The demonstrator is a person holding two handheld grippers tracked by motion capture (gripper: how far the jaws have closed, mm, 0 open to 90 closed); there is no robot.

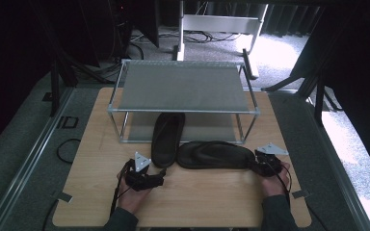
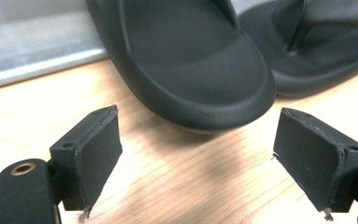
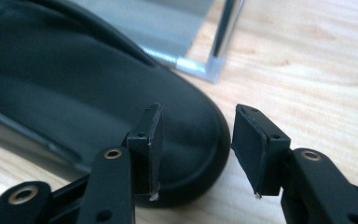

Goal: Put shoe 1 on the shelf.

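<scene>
While one black sandal (image 1: 167,138) points its long axis into the rack (image 1: 183,86), heel toward me, the other sandal (image 1: 214,155) lies crosswise along the table's (image 1: 197,202) near half. My left gripper (image 2: 196,156) stands wide and empty just short of the first heel. My right gripper (image 3: 196,149), part open, straddles the crosswise sandal's end; whether its pads press I cannot tell. Dark curtains surround.

a staged recording space, like a lab: a small wooden table (image 1: 101,192) on grey carpet, dark curtains left and right, cables (image 1: 139,38) trailing on the far floor by a white desk frame (image 1: 219,24), a metal shoe rack (image 1: 183,89)
</scene>
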